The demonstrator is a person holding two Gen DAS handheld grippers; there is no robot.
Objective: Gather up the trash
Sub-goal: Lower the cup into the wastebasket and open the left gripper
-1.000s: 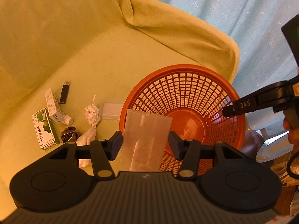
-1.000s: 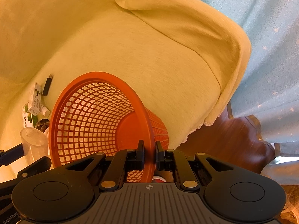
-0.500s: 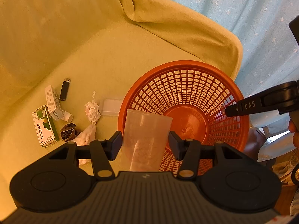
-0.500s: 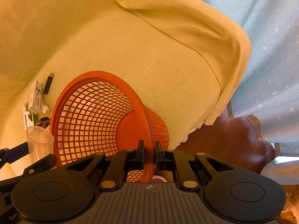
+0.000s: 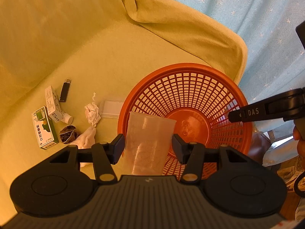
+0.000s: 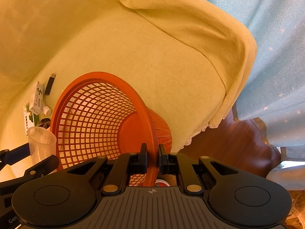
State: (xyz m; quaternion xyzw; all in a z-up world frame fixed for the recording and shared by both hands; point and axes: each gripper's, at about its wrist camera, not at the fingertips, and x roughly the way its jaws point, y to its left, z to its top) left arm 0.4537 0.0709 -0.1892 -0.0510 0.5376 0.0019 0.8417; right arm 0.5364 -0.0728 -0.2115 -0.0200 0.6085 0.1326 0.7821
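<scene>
The clear plastic cup [image 5: 147, 143] stands upright between the fingers of the left hand-held gripper [image 5: 148, 148], its long axis running up out of the jaws, mouth on top. The two pads sit right at its sides, so the cup looks grasped, though firm contact on the right pad is hard to confirm. Just ahead and to the right lies the round orange plastic mesh basket [image 5: 190, 87], tipped so its open mouth faces the cup; the cup's rim overlaps the basket's near-left edge in the left wrist view. The right hand-held gripper [image 6: 152, 158] is clenched on the basket's far-right rim, holding it tilted at the front right edge of the yellow-covered sofa seat [image 6: 152, 57]. The left one is therefore the one to act: a short carry forward and right should bring the cup over the opening. More litter, including a crumpled white tissue [image 5: 92, 112] and a green-and-white carton [image 5: 44, 127], lies toward the seat's left side.
</scene>
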